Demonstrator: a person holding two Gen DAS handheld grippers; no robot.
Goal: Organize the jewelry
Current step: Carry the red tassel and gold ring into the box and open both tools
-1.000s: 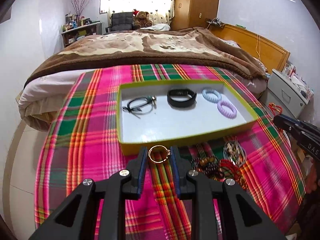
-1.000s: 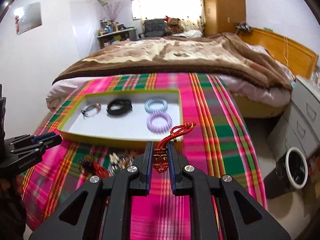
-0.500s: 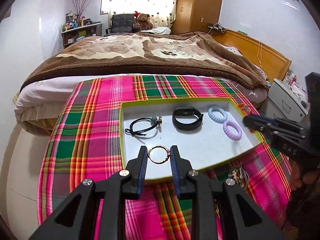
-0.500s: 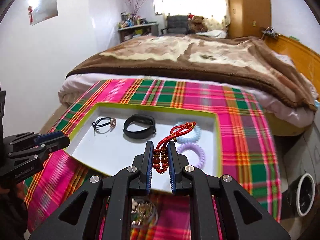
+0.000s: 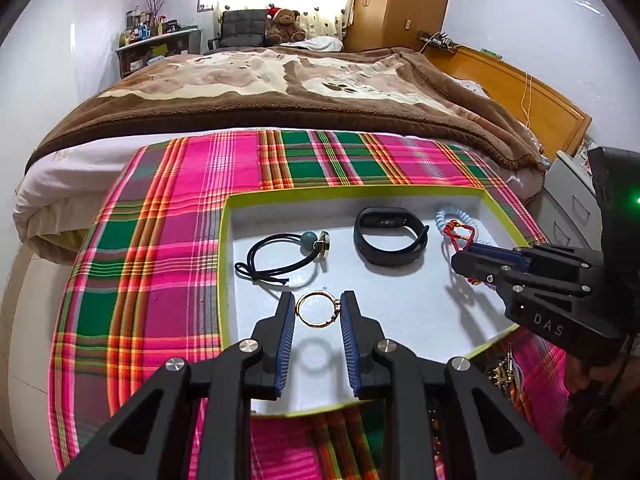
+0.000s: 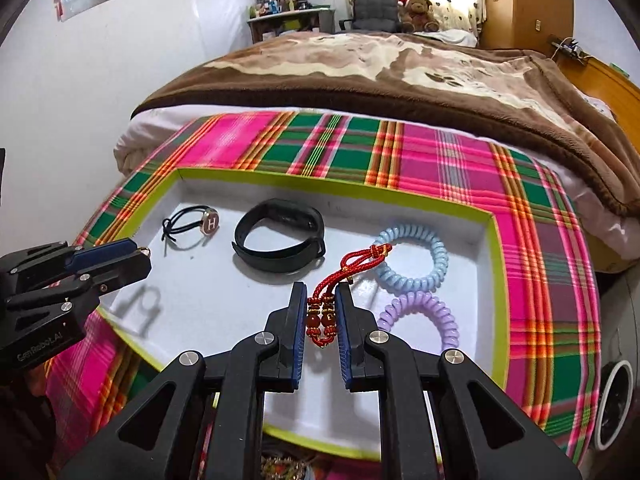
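Observation:
My left gripper (image 5: 317, 312) is shut on a thin gold ring bracelet (image 5: 316, 309), held above the white floor of the green-rimmed tray (image 5: 352, 191). My right gripper (image 6: 322, 308) is shut on a red corded bead bracelet (image 6: 340, 280), also over the tray (image 6: 496, 280). In the tray lie a black cord bracelet with a round charm (image 5: 280, 256) (image 6: 196, 224), a black wristband (image 5: 388, 236) (image 6: 280, 236), a blue coil band (image 6: 412, 256) and a purple coil band (image 6: 424, 312). Each gripper shows in the other's view: the right one (image 5: 460, 254), the left one (image 6: 142, 254).
The tray rests on a pink and green plaid cloth (image 5: 160, 240) at the foot of a bed with a brown blanket (image 5: 280, 88). A heap of loose jewelry (image 6: 288, 468) lies on the cloth just in front of the tray. A white cabinet (image 5: 572, 208) stands at right.
Both grippers have moved forward from the heap over the cloth to above the tray floor, each still holding its bracelet. The right gripper has swung leftward, in beside the coil bands.

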